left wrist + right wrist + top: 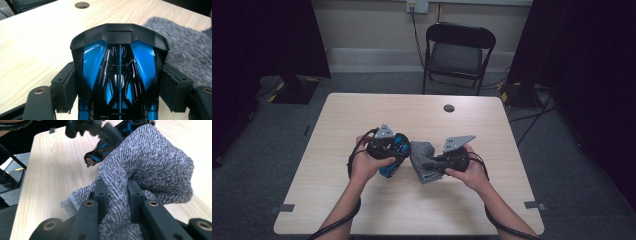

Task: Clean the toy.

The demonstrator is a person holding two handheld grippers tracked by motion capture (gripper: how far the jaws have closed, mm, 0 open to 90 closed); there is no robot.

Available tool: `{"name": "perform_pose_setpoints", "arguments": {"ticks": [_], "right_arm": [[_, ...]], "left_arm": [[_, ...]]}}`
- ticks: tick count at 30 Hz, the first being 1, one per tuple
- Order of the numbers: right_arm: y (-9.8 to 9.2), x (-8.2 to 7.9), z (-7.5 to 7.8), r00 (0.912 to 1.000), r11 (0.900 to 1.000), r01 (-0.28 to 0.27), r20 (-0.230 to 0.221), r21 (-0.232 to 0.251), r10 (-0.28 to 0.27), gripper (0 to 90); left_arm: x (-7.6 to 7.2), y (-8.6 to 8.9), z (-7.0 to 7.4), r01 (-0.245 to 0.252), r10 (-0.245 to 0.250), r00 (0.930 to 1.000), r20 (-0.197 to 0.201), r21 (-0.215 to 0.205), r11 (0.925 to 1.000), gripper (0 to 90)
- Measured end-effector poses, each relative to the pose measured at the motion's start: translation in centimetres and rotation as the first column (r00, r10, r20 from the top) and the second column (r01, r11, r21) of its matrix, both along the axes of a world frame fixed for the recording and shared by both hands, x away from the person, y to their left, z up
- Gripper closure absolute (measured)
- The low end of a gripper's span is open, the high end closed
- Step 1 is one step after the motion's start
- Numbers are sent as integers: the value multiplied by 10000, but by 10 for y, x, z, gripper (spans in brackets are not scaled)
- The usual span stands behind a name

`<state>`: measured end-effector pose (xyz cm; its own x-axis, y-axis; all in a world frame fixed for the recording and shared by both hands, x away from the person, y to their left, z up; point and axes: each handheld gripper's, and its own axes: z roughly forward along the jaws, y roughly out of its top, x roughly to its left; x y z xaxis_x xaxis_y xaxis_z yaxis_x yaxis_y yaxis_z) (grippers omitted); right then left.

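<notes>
— Grey, nubbly knitted cloth [150, 167] is seen pinched between the right tongs [116, 192]; what texture is shown?

— A looped, towel-like weave is shown, speckled light and dark, with a paler hem at one corner. It is bunched into a soft, rounded lump above the black pads, which are pressed nearly together on a fold of it.

— And what is clamped in the left tongs [120, 87]?

— A glossy blue and black plastic object [120, 62] is gripped there. Its shell is hard and shiny, with angular blue panels, a matte black curved hood at the far end and a thin blue rib along the middle. The padded jaws are set wide, pressed against its two flanks.

— Where are both things placed?

— Both are held near the middle of the pale wood-grain bench [362, 210], the cloth [422, 160] just beside the plastic object [394, 150], though contact between them cannot be made out. A round dark hole [449, 108] is set into the bench top farther back, and a black folding chair [457, 52] is placed beyond it.
</notes>
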<state>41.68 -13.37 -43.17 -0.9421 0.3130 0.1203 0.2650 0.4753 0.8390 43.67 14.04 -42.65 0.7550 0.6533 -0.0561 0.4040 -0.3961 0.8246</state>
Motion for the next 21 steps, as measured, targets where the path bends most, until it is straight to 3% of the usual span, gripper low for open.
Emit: {"name": "perform_pose_setpoints", "arguments": {"ticks": [7,10,15,18,21], "right_arm": [[-6,-1,-8,9999,9997,3,-152,-243,-7,744],[-14,4,-11,9978,9975,623,-194,-349,-630,744],[-18,14,-6,9912,9911,1307,-156,-241,-1311,742],[-15,18,0,9894,9895,1444,-128,33,-1443,741],[-8,19,4,9913,9913,1315,-87,-16,-1315,741]], "left_arm": [[1,4,3,-112,112,9999,32,-158,9998,256],[-1,2,8,-6,10,9999,161,-263,9997,255],[-5,-6,13,242,-234,9993,305,-257,9994,255],[-6,-9,14,359,-353,9988,329,-172,9992,256],[-7,-11,14,392,-386,9986,352,-152,9991,255]]}}
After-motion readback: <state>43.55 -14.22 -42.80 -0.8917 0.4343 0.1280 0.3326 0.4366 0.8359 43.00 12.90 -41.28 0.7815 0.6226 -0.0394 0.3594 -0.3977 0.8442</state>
